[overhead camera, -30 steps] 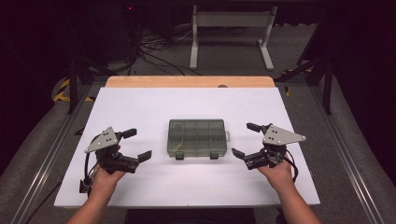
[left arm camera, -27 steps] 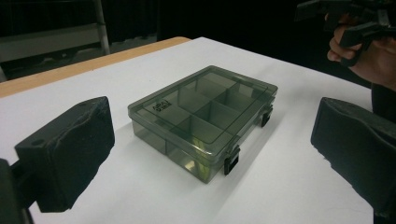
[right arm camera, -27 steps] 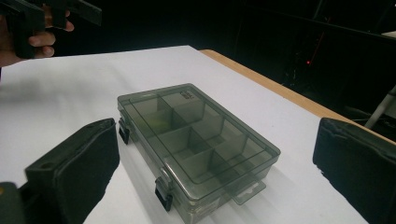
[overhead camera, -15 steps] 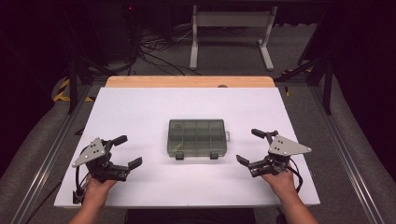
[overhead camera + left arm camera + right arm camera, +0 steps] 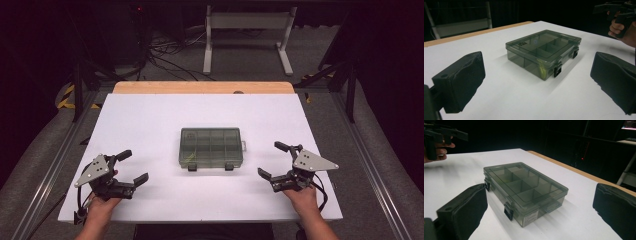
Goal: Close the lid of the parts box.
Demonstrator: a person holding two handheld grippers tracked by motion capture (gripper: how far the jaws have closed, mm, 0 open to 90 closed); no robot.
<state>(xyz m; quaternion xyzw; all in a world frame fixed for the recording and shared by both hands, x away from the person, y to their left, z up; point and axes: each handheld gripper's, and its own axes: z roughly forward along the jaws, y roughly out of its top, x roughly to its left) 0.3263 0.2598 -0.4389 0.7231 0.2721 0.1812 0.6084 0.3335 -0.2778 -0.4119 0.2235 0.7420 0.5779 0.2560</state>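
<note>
Room dark, walls not readable. White table top (image 5: 200,115) lit from above, w/ bare wood strip (image 5: 202,87) along far edge. Grey carpet-like floor (image 5: 245,60) beyond table. Metal rails (image 5: 45,175) run along both table sides. Pale metal stand (image 5: 247,35) w/ two legs behind table, centre-right. Black cable tangle (image 5: 165,52) on floor, far left of stand. Yellow/black hazard tape (image 5: 65,95) at left. Small red light (image 5: 138,8) at top, far back.
</note>
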